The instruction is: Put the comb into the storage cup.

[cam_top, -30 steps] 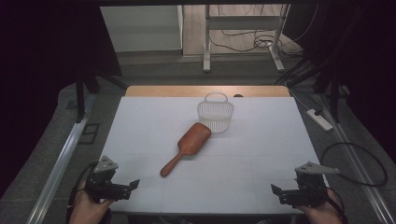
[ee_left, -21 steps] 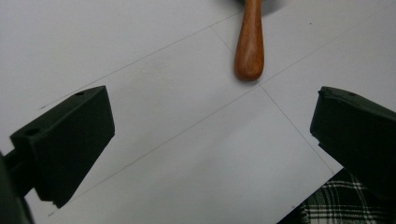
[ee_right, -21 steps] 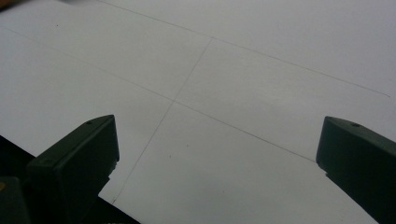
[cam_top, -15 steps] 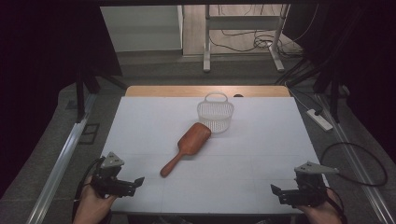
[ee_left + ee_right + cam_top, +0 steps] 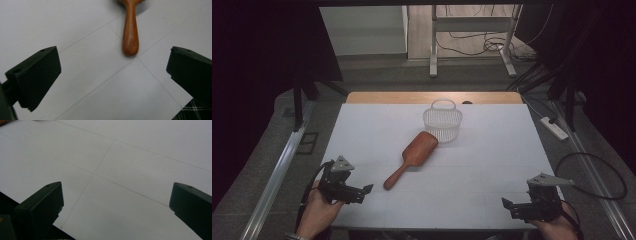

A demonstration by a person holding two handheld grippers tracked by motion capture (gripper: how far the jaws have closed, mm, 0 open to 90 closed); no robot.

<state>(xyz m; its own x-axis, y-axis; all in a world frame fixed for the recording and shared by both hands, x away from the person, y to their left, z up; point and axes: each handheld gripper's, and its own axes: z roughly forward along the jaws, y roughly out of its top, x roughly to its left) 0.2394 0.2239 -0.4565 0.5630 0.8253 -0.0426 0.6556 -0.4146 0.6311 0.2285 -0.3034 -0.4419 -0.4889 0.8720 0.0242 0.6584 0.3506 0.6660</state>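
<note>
A brown wooden paddle brush [image 5: 414,156] lies near the middle of the white table [image 5: 492,160], its handle pointing toward the near left. Its head rests against a white mesh basket [image 5: 442,123] that stands just behind it. My left gripper [image 5: 365,194] hovers at the near left, open and empty, a short way left of the handle's end. In the left gripper view the handle [image 5: 130,32] lies ahead, between the lines of the two wide-apart jaws and clear of both. My right gripper [image 5: 508,208] is open at the near right, with only bare table [image 5: 125,165] before it.
A wooden strip [image 5: 377,97] runs along the table's far edge. On the floor to the right lie a power strip [image 5: 554,127] and a looped cable [image 5: 597,175]. A metal rail [image 5: 282,165] runs along the left side.
My left gripper has moved forward and to the right, closer to the brush handle. The right gripper, brush and basket have stayed put.
</note>
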